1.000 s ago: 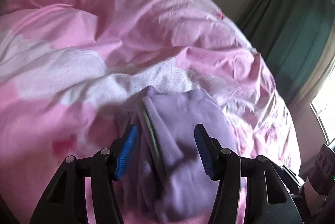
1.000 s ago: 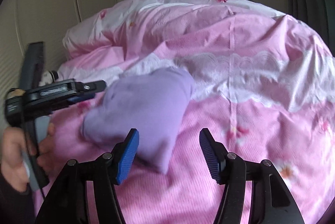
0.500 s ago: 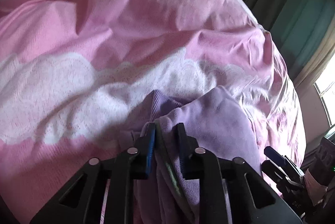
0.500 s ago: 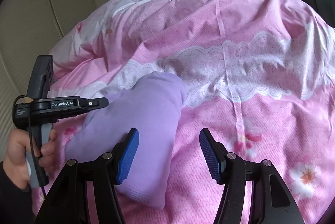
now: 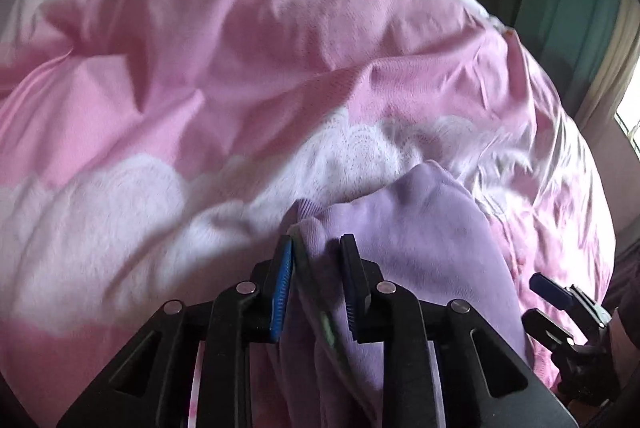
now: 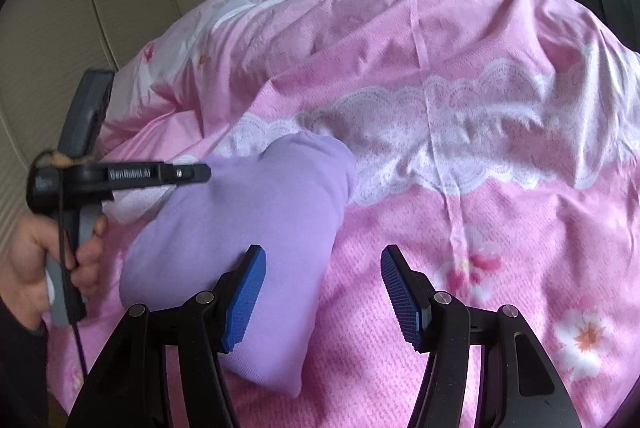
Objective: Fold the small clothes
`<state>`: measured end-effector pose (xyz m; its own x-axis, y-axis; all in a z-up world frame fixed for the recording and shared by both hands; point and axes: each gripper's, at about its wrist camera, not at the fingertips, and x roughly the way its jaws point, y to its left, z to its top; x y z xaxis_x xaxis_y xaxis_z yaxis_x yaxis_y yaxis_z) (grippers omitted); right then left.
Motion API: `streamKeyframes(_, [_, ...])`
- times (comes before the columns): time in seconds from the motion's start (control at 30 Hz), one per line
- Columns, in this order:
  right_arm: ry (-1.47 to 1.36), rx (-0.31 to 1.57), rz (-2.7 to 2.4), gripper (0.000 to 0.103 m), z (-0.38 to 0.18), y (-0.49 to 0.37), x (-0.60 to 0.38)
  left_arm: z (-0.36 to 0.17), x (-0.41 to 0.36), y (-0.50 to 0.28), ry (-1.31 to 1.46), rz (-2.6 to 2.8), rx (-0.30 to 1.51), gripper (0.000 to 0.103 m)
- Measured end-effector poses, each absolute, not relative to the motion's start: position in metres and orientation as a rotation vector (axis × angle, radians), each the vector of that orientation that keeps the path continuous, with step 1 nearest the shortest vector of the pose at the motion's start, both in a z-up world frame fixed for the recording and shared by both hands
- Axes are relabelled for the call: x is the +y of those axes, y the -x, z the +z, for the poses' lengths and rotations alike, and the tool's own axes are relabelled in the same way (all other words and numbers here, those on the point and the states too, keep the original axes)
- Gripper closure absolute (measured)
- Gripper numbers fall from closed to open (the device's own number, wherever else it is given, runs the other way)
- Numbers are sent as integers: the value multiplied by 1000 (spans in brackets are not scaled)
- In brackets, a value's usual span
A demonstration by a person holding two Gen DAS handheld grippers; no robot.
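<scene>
Where the pink bedspread [image 6: 500, 76] covers the bed, a folded purple garment [image 6: 248, 228] lies on it. The left tongs [image 5: 316, 276] pinch its edge, jaws easing apart, angled downward in a hand [image 6: 36, 260]. The right tongs [image 6: 320, 292] stand wide and empty, one finger over the garment.

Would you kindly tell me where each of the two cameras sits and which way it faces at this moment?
Left wrist: rides on the left gripper, looking down along its fingers at the folded lilac knit garment pinched between them on the pink flowered quilt; the jaws are easing open.
Right wrist: rides on the right gripper, open, facing the quilt from the garment's other side; a hand holds the left gripper's handle.
Shared: garment, quilt, and each view shows the other gripper.
</scene>
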<state>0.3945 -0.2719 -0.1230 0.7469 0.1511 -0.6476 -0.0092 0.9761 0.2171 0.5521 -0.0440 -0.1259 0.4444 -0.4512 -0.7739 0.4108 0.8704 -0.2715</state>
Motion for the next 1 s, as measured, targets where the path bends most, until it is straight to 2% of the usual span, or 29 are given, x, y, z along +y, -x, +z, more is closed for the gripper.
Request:
streamKeyframes(0.07, [-196,724,88,43,-122,-392,-271,-121,-35,-541,77,-535,956,68])
streamKeyframes(0.13, [-193,724,93,43,-121,-389,-271,-115,-30,-528,98,-543,946,61])
streamKeyframes(0.27, [-182,718,106,43,-117,-380,-269,-118,-35,-511,87,-586,991,61])
streamKeyframes(0.3, [-180,718,108,43,-116,-378,-268,-120,-36,-508,79,-586,1003,63])
streamKeyframes(0.33, [-177,717,111,43,-116,-375,-266,-124,-38,-507,78,-592,1019,74])
streamKeyframes(0.47, [-167,717,111,43,-115,-367,-263,-128,-34,-503,80,-571,1020,85])
streamKeyframes(1.0, [-164,721,109,43,-112,-352,-263,-113,-4,-456,157,-590,976,87])
